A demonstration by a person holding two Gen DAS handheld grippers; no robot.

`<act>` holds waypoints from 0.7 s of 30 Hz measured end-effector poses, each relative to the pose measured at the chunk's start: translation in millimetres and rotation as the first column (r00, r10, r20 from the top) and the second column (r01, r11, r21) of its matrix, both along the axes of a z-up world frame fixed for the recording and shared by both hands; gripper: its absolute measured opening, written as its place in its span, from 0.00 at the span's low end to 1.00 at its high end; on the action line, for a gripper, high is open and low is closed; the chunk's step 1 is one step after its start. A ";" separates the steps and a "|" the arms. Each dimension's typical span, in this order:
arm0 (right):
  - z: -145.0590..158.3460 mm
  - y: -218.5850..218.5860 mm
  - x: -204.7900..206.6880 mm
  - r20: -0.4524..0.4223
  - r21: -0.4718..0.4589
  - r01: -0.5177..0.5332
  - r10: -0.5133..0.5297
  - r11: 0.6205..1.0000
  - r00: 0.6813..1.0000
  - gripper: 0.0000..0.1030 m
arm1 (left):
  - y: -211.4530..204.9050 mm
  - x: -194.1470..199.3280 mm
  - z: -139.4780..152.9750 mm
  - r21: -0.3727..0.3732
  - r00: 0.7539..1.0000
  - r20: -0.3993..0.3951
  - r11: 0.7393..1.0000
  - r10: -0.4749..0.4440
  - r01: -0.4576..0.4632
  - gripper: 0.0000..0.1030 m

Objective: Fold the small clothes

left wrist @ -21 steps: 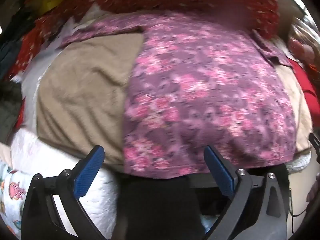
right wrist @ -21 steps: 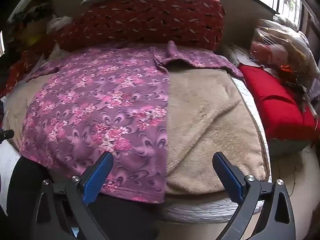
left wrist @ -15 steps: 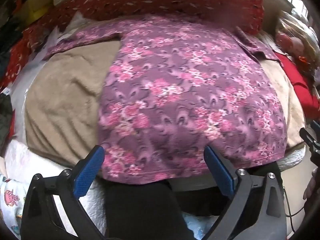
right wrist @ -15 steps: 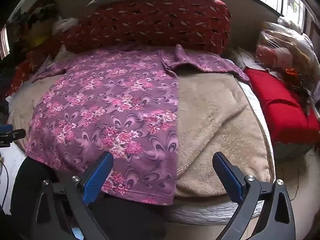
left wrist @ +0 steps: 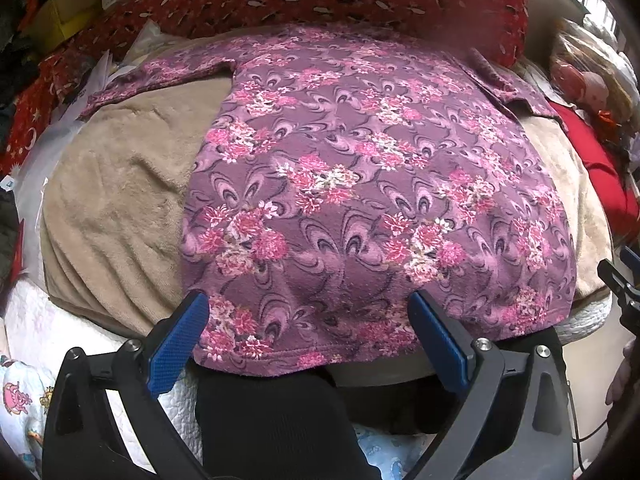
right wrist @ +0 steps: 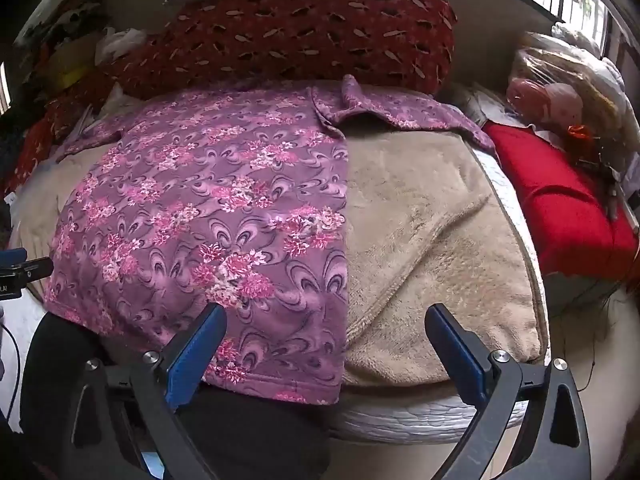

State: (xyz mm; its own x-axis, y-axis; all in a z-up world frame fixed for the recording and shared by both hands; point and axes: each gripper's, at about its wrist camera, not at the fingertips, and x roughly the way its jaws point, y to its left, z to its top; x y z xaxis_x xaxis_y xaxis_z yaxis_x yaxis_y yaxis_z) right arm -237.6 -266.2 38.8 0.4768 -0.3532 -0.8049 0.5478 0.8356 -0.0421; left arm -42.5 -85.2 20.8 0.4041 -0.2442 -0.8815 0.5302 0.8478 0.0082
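Nearest in the left wrist view, the left gripper [left wrist: 308, 332] has its jaws spread wide with nothing pinched; the blue pads stand at about 8 and 4 o'clock, above the shirt's near hem, and whether they touch the cloth cannot be told. Below them, at 6 o'clock, is a person's leg [left wrist: 276, 428] in black cloth, and at 7 o'clock a white quilt [left wrist: 48, 328] with cartoon prints. In the right wrist view the right gripper [right wrist: 326, 344] is likewise spread wide and empty, its left pad over the shirt's near right corner and its right pad over the blanket. The shirt [left wrist: 360, 184], purple with pink flowers, lies flat and unfolded across the middle of the tan blanket [left wrist: 120, 200], its hem hanging over the near edge at 6 o'clock and its sleeves stretched out at 10 and 2 o'clock. In the right view the shirt [right wrist: 208, 208] fills the left half, the bare blanket [right wrist: 432, 232] the right half, with the mattress edge [right wrist: 408, 416] showing under it at 5 o'clock. A tip of the right gripper shows at 3 o'clock in the left view, and a tip of the left at 9 o'clock in the right view. Farther off, at 3 o'clock, lies a red cushion [right wrist: 560, 208]. At 12 o'clock, beyond the collar, is a dark red pillow [right wrist: 312, 36] with pale leaf marks.
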 end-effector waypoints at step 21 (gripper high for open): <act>6.8 0.9 6.1 0.041 0.028 -0.012 0.011 1.000 0.999 0.97 | -0.2 -14.7 12.5 0.010 0.990 0.141 0.999 -0.031 0.030 0.97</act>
